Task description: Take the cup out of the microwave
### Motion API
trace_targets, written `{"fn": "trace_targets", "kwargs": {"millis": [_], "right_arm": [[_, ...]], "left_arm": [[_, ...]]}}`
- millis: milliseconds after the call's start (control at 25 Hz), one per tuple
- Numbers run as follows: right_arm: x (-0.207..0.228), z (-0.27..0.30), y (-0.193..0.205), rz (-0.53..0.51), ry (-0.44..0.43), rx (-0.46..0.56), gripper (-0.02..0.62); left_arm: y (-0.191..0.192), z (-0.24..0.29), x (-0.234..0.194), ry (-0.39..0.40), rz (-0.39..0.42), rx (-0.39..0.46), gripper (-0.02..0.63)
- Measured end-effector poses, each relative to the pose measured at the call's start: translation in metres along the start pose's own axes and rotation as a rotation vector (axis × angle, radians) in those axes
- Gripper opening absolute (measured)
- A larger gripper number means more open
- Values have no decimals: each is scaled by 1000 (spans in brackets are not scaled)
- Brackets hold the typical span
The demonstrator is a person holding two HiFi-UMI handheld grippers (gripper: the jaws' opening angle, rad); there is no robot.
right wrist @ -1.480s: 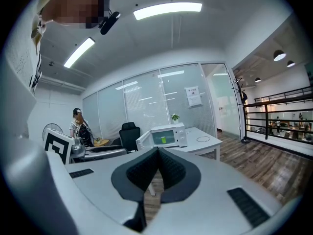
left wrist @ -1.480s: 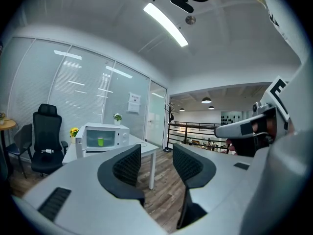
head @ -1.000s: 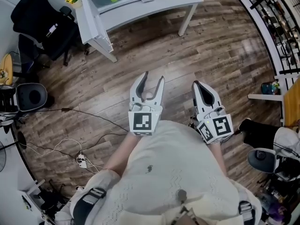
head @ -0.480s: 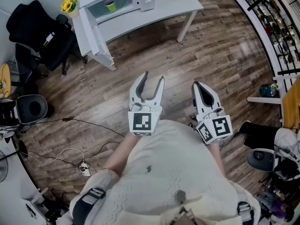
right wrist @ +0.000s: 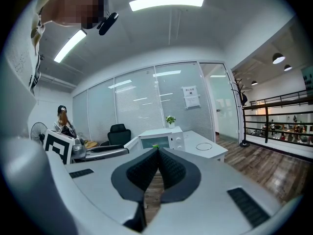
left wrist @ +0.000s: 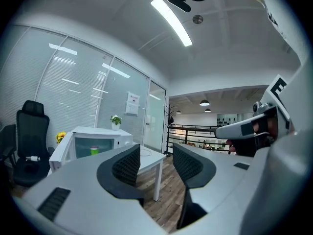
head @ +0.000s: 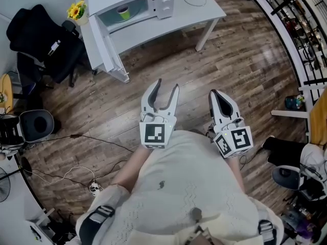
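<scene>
Green cup (head: 123, 12) inside microwave (head: 164, 0), well beyond spread left gripper (head: 167, 83) and pressed-together right gripper (head: 214, 93).

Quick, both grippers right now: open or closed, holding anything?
Left gripper: open, empty.
Right gripper: closed, empty.

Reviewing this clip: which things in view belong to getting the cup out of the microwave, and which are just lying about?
Job in hand:
- small green cup, inside the white microwave oven
- white table under the oven
- left tool, open and empty
- right tool, shut and empty

Lying about:
- black office chair
- yellow flowers
- white power strip with cables, on the floor
</scene>
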State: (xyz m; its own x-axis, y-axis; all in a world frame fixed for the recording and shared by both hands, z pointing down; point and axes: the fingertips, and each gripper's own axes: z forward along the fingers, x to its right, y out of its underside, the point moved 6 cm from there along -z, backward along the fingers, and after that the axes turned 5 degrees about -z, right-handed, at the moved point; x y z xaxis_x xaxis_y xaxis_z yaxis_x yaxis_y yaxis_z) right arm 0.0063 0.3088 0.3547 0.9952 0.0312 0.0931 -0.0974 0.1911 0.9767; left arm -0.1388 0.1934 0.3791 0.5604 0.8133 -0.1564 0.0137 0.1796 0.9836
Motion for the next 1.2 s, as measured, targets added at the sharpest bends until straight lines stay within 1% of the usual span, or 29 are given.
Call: {"fn": "trace_targets", "kwargs": {"millis": [200, 360, 640, 920, 1200], "right_arm": [[-2, 20, 0, -5, -13, -4, 9], [-7, 31, -4, -10, -20, -2, 9], [-12, 50, -6, -8, -45, -6, 9], [-7, 78, -11, -10, -92, 0, 9], [9, 120, -20, -13, -148, -3, 9]], "left_arm": [[1, 8, -18, -15, -5, 1, 212], [-5, 7, -28, -25, -27, 20, 212], [-4, 8, -46, -43, -9, -1, 212], [-6, 15, -64, -104, -6, -1, 213], [-11, 44, -80, -151, -9, -3, 212]]}}
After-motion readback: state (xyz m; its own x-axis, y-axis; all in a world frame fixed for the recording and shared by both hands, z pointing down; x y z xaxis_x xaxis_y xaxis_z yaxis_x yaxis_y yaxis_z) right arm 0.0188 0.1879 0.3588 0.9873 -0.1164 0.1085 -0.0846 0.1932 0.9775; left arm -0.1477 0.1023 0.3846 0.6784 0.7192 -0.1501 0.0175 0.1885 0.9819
